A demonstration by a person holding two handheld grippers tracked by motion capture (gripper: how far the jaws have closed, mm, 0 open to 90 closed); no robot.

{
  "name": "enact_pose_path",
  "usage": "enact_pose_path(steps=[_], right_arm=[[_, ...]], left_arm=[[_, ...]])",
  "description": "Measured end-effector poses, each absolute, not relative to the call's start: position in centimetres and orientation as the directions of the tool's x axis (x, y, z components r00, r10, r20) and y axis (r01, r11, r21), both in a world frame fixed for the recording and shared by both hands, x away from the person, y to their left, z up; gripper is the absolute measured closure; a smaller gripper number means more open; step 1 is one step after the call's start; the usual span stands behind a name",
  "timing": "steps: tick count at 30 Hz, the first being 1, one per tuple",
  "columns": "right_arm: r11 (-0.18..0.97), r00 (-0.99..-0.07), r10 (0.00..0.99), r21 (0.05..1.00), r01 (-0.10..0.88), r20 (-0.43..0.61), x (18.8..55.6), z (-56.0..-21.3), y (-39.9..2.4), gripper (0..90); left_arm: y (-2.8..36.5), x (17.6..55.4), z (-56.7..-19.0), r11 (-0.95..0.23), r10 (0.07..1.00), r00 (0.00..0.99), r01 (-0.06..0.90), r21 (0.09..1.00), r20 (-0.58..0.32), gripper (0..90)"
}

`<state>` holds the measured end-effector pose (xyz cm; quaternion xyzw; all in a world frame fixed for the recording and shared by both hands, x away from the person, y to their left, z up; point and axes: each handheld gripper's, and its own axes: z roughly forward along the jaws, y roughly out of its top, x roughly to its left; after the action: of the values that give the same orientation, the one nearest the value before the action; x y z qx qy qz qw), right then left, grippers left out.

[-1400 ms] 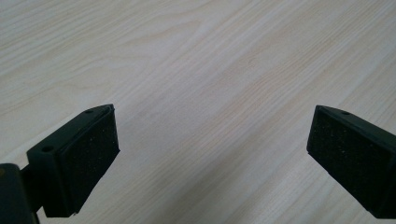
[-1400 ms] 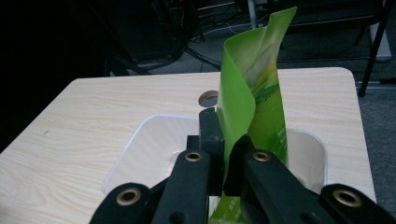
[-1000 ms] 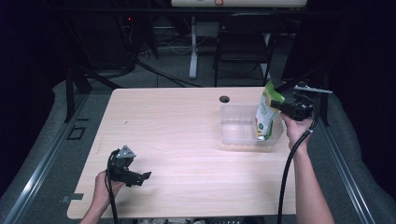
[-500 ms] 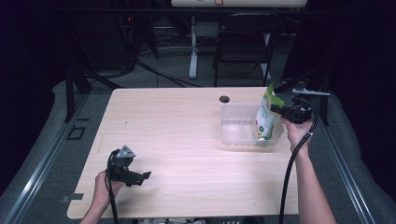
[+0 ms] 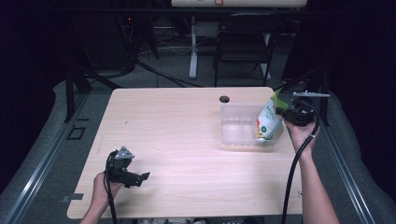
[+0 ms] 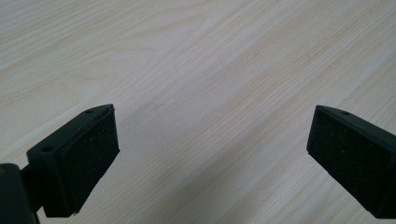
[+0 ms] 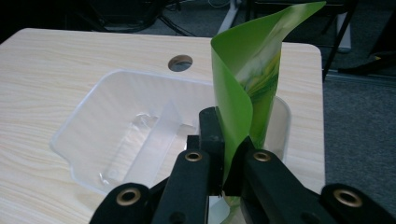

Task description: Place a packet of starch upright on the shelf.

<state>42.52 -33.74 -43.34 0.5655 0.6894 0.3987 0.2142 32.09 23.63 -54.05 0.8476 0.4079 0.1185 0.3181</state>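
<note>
While the right gripper [image 7: 227,175] pinches the pouch [image 5: 269,122] by its top edge to hang it upright inside the tub [image 5: 233,125], the left gripper [image 6: 212,140] rests agape, empty.

Dim lab or studio, bare wooden table [image 5: 187,135], floor cables [image 5: 159,74], folding chair [image 5: 243,51]

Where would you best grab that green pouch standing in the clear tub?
By its flat top edge, coming from the right side of the table, I'd say. The green pouch leans upright in the clear tub, so only its thin upper flap is free of the walls. The right tongs are shut on that flap, which curls but looks firmly held.
</note>
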Motion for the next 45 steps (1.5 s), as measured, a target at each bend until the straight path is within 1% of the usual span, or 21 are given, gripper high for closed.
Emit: enact_pose_path(steps=[6, 10, 20, 27, 28, 30, 35, 39, 42, 45], right_arm=[[0.042, -0.244, 0.959, 0.784, 0.619, 0.141, 42.4, -43.7, -34.6, 90.0], [-0.007, -0.223, 0.957, 0.78, 0.625, 0.187, 42.3, -44.1, -35.7, 90.0], [-0.001, -0.209, 0.963, 0.777, 0.63, 0.171, 42.1, -44.2, -35.8, 89.7], [-0.035, -0.19, 0.961, 0.772, 0.634, 0.2, 42.1, -44.4, -36.5, 88.1], [-0.046, -0.177, 0.963, 0.768, 0.639, 0.204, 42.1, -44.5, -36.6, 82.8], [-0.056, -0.178, 0.96, 0.767, 0.639, 0.218, 42.0, -44.6, -36.8, 79.1], [-0.063, -0.179, 0.957, 0.768, 0.637, 0.228, 41.6, -44.3, -36.9, 65.3], [-0.06, -0.195, 0.952, 0.768, 0.637, 0.236, 40.9, -43.8, -37.1, 54.8], [-0.054, -0.215, 0.946, 0.771, 0.635, 0.243, 40.4, -43.6, -37.2, 43.5], [-0.047, -0.232, 0.942, 0.777, 0.628, 0.244, 39.6, -43.2, -37.2, 35.5]], left_arm=[[23.5, 32.0, -54.2, -0.479, 0.758, 0.65, 0.611, 0.63, -0.053, 2.1], [23.5, 32.1, -54.0, -0.48, 0.755, 0.653, 0.608, 0.632, -0.056, 2.1], [23.2, 32.2, -54.0, -0.485, 0.751, 0.659, 0.599, 0.637, -0.048, 2.1], [22.9, 32.3, -54.1, -0.49, 0.746, 0.664, 0.598, 0.635, -0.05, 2.2], [23.0, 32.3, -54.1, -0.489, 0.746, 0.664, 0.598, 0.635, -0.05, 2.2], [23.0, 32.3, -54.1, -0.487, 0.748, 0.661, 0.6, 0.634, -0.051, 2.2], [22.9, 32.3, -54.1, -0.488, 0.748, 0.662, 0.599, 0.635, -0.05, 2.2], [23.0, 32.3, -54.1, -0.489, 0.747, 0.663, 0.599, 0.634, -0.049, 2.2], [23.0, 32.4, -54.1, -0.488, 0.748, 0.662, 0.6, 0.634, -0.05, 2.2], [22.9, 32.4, -54.1, -0.488, 0.747, 0.663, 0.599, 0.635, -0.051, 2.2]])
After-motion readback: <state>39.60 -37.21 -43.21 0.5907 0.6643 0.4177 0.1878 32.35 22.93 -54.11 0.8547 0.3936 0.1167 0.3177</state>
